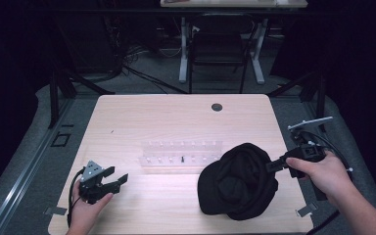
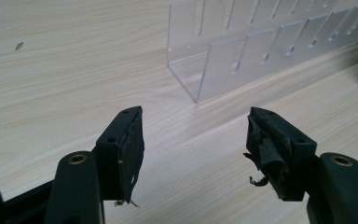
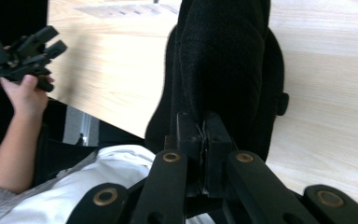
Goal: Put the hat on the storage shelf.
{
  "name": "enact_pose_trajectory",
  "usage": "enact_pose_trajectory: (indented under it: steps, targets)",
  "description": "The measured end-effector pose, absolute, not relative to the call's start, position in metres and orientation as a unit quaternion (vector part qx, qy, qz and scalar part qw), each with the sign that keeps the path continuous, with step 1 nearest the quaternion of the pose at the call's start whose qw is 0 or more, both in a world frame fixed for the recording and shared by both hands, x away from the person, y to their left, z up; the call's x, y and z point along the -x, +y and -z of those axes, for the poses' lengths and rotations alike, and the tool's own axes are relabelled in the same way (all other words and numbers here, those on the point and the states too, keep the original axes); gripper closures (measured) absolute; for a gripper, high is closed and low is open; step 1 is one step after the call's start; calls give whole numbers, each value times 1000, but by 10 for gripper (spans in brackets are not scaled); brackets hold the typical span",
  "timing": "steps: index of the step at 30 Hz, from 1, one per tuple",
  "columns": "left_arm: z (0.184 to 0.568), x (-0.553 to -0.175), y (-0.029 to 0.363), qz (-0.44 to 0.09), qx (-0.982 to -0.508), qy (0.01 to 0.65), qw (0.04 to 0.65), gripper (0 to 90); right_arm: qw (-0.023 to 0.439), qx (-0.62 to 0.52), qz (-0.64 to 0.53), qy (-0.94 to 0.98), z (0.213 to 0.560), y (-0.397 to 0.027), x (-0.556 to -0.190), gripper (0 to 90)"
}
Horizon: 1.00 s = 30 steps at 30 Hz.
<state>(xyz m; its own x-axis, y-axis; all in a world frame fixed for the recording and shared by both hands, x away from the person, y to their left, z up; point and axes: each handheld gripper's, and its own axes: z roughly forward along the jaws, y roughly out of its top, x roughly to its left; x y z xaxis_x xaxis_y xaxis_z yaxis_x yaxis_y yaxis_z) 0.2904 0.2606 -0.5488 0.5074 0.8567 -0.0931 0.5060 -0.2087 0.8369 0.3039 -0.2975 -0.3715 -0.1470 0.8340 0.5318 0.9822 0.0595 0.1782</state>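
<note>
Pale wood surface (image 1: 142, 117) carries a black cap (image 1: 237, 181) at its right front, with a clear rack (image 1: 181, 152) just left of and behind it. Right hand-held gripper (image 1: 273, 166) pinches the cap's right edge, jaws pressed together on the fabric, so the cap lies straight ahead of it, toward the rack. Left hand-held gripper (image 1: 117, 178) rests well apart at the left front, jaws spread and empty.

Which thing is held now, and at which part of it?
The right hand-held gripper is shut on the black cap, pinching the fabric at its right edge. The left hand-held gripper is open and holds nothing.
</note>
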Motion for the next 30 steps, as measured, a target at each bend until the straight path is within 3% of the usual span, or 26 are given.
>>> enact_pose_trajectory:
  steps: [30]
  targets:
    - [549,-291,260,-200,-751,453,436,369,177,603,343,-698,330,-290,-301,884]
